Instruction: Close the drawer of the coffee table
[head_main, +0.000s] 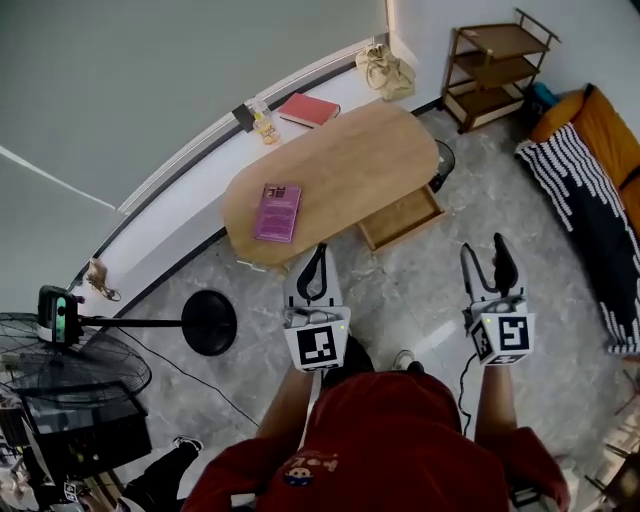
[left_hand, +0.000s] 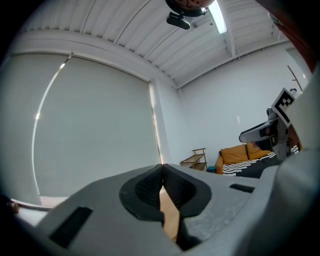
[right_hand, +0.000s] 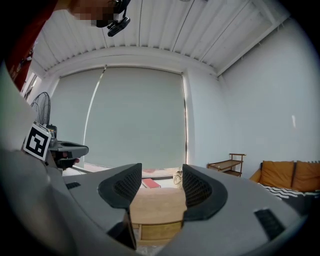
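Pinched tip to tip with nothing held on the left tool (head_main: 318, 252); spread wide and empty on the right tool (head_main: 484, 250). Both held above the floor (head_main: 400, 300), short of the table (head_main: 350, 150) and apart from it. Standing open, the drawer (head_main: 400, 217), jutting from the table's near edge toward its right end. Lying flat near the left end, a purple book (head_main: 278, 212).

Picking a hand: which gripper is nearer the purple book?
Left. The left gripper hangs close in front of the purple book; the right gripper is farther right, beyond the open drawer.
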